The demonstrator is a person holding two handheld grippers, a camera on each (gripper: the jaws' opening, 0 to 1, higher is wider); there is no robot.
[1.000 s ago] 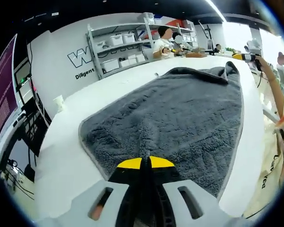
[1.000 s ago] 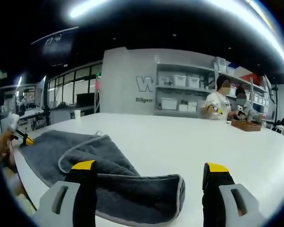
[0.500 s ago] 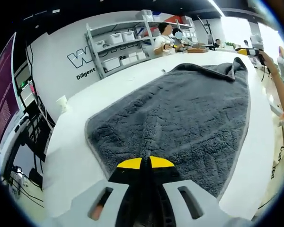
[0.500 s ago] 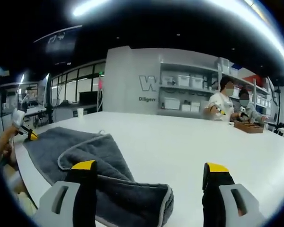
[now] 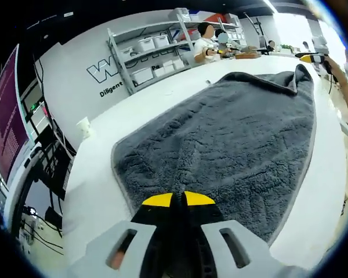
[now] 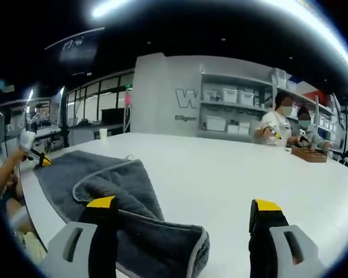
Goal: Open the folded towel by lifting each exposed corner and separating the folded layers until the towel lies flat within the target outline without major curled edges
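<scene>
Left gripper view: left gripper (image 5: 178,200), jaws clamped on the grey towel (image 5: 232,139) spread along the white counter (image 5: 98,179), may drag it askew; right gripper view: right gripper (image 6: 182,211), jaws wide and empty, straddles a folded end (image 6: 156,243) by the near edge, liable to stay curled

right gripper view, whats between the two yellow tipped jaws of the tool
In the right gripper view, the right tool stands open. Between its jaws lie a folded-over end of the grey towel, toward the left jaw, and bare white table.
</scene>
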